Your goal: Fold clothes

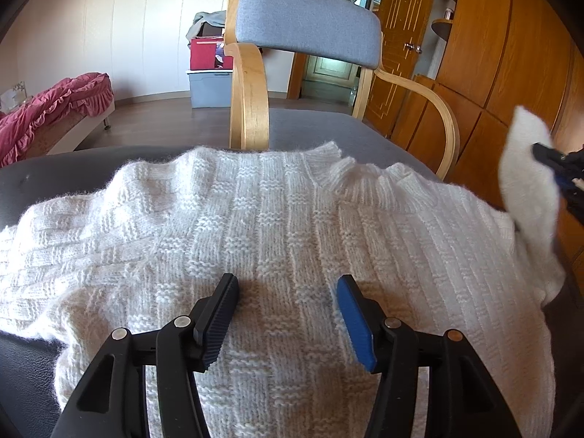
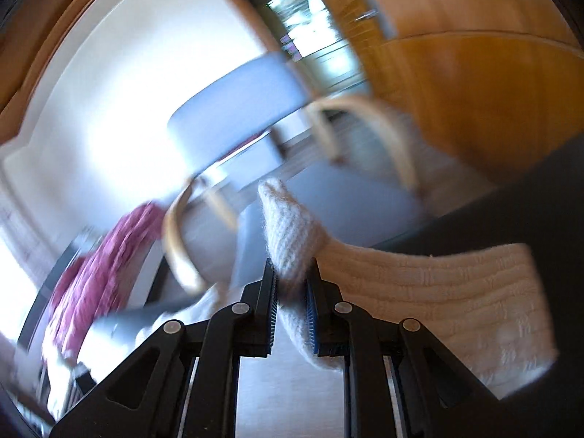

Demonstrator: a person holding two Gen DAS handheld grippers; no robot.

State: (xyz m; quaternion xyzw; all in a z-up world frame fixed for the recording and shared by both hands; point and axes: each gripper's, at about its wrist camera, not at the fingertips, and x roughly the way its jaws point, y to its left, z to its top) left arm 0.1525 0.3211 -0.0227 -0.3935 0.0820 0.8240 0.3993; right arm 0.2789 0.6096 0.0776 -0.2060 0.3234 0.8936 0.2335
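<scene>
Two grippers are mine to report. My left gripper (image 1: 286, 294) has its jaws spread wide over the white basket-weave knitted sweater (image 1: 255, 226), gripping nothing. The sweater lies spread on a dark cushioned surface (image 1: 54, 171) before a grey-padded bentwood armchair (image 1: 306, 25). My right gripper (image 2: 292, 292) is clamped on the sweater's ribbed sleeve (image 2: 292, 233), lifted at the garment's right side; that view is blurred.

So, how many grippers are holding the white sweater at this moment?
1. The right gripper is shut on a sleeve of the white sweater, lifted at the right side. The left gripper stands open above the sweater's middle, gripping nothing.
</scene>
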